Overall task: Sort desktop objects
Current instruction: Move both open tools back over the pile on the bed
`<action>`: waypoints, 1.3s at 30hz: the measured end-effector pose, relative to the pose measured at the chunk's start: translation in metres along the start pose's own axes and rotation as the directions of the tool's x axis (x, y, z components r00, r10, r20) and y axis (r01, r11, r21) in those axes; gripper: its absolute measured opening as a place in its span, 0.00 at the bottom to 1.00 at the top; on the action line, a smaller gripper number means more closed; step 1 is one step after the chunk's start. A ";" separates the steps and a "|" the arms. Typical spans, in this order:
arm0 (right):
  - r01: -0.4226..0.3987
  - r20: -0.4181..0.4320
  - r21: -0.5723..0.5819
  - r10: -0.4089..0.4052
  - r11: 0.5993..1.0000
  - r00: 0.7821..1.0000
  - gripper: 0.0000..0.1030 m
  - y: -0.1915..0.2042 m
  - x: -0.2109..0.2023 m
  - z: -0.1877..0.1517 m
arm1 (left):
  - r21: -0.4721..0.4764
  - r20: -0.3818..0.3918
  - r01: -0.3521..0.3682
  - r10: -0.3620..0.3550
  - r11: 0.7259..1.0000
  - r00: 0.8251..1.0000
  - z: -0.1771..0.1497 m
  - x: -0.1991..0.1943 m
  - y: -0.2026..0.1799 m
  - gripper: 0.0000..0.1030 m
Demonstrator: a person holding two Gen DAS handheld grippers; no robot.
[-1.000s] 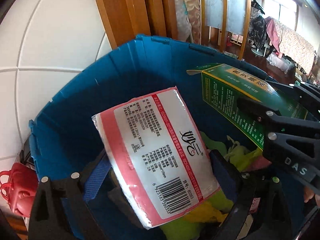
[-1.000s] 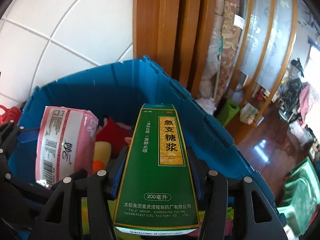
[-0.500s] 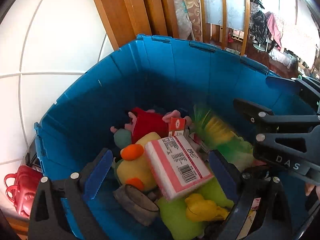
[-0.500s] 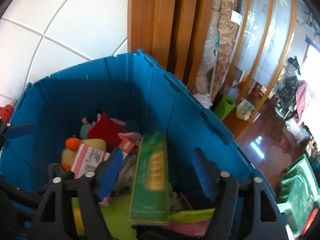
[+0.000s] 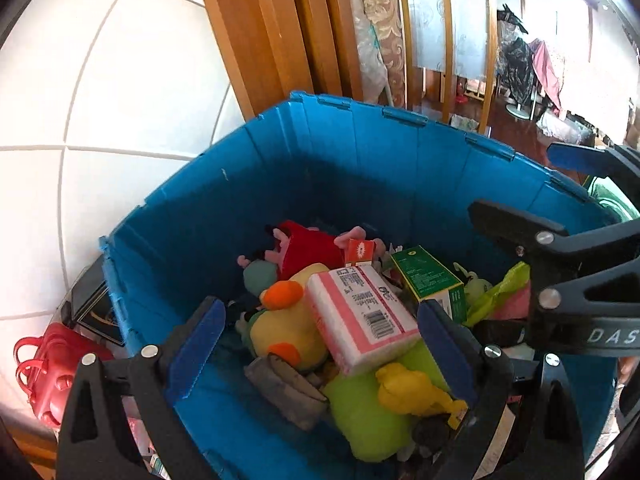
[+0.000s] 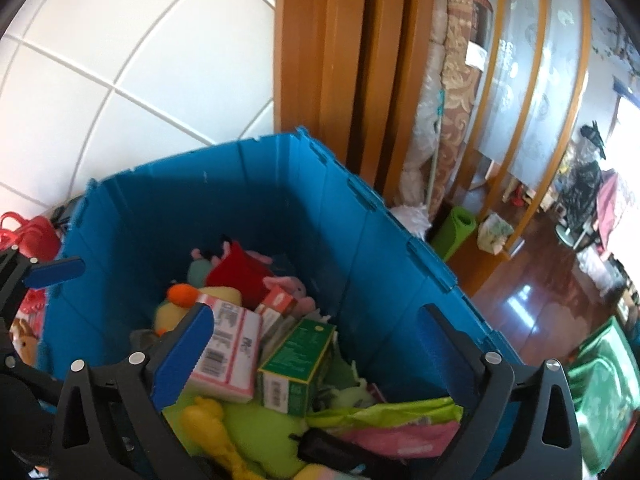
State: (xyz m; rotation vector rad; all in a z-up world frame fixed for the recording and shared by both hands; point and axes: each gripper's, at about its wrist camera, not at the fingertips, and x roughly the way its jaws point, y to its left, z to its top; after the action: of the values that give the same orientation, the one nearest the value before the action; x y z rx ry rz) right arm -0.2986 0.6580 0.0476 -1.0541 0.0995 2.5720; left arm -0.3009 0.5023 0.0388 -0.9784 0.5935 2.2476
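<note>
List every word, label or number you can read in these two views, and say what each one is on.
"DAS": white letters on the black body of the right gripper, cut off at the frame edge.
Pink-and-white tissue pack: barcode and printed lines, too small to read.
Green box: print and barcode blurred, unreadable.
Small red-and-white box: print too small to read.

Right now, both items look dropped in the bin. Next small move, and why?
Probably lift both clear of the blue bin: the tissue pack and green box lie loose inside, the left hand-held gripper stands open, and the right hand-held gripper is opening, empty.
</note>
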 end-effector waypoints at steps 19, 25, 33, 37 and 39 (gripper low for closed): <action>-0.071 0.154 -0.123 0.090 0.990 0.984 1.00 0.105 -0.135 -0.036 | -0.210 0.192 -0.080 0.121 0.974 0.974 -0.108 -0.112 0.073 0.95; -0.150 0.202 -0.189 0.188 0.970 0.961 1.00 0.162 -0.159 -0.060 | -0.298 0.177 -0.096 0.154 0.950 0.972 -0.177 -0.125 0.121 0.95; -0.271 0.193 -0.256 0.324 0.928 0.926 1.00 0.239 -0.138 -0.100 | -0.444 0.034 -0.248 0.292 0.861 0.956 -0.283 -0.114 0.203 0.95; -0.316 0.173 -0.269 0.369 0.910 0.913 1.00 0.271 -0.115 -0.119 | -0.501 -0.060 -0.326 0.343 0.802 0.937 -0.328 -0.097 0.231 0.95; -0.337 0.159 -0.270 0.388 0.902 0.908 1.00 0.285 -0.099 -0.127 | -0.531 -0.092 -0.336 0.341 0.778 0.936 -0.349 -0.085 0.244 0.95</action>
State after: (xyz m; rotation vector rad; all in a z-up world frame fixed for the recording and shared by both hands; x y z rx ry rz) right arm -0.2493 0.3373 0.0042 -0.9031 -0.0750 3.0855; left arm -0.2497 0.0867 -0.0770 -1.2002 0.1166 2.8308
